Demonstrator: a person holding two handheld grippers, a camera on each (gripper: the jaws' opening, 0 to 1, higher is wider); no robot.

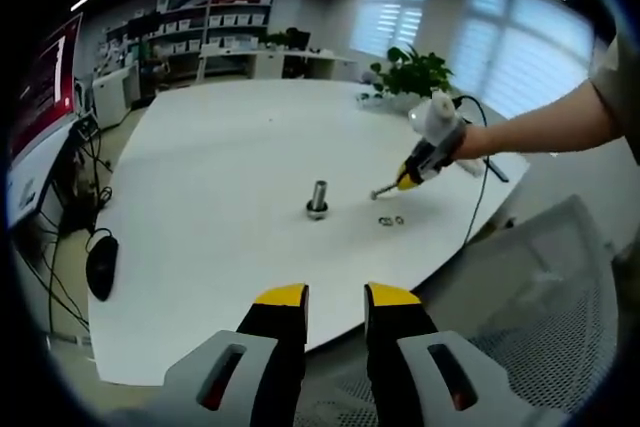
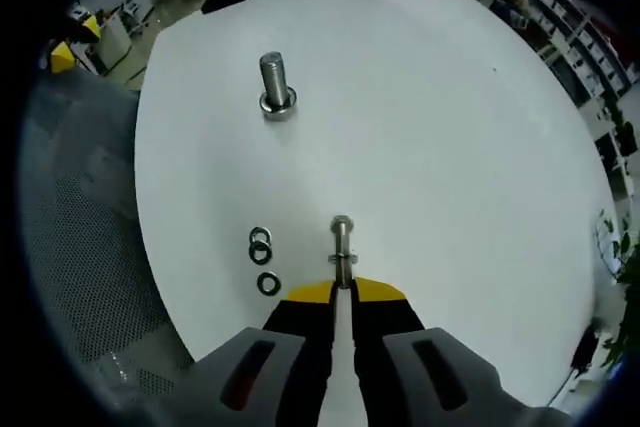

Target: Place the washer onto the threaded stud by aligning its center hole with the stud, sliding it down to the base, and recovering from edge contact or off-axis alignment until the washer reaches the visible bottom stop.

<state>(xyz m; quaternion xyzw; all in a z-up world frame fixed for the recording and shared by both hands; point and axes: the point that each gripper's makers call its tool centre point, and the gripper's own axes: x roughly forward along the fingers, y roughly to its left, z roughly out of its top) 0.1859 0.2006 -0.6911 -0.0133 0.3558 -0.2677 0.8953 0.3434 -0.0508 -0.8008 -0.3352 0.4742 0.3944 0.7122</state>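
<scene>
R gripper [image 2: 342, 292] clamping a bolt [image 2: 341, 245] w/ a nut; washers [image 2: 262, 247] lying just left of it on table [image 2: 450, 127]. Stud [image 2: 275, 82] standing upright well beyond. L gripper [image 1: 336, 299] hovering open off table edge.

White desk [image 2: 420, 97]; silver-grey threaded stud [image 2: 275, 82]; dark washers [image 2: 262, 247]; each hand-held gripper [image 1: 335, 299] has yellow tips on black jaws and grey bodies with red slots.

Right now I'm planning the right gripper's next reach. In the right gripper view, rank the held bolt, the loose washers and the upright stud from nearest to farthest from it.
1. Held bolt, clamped between the right gripper tips.
2. Loose washers, just left of the jaws on the table.
3. Upright stud, farther up-left on the white table.
</scene>
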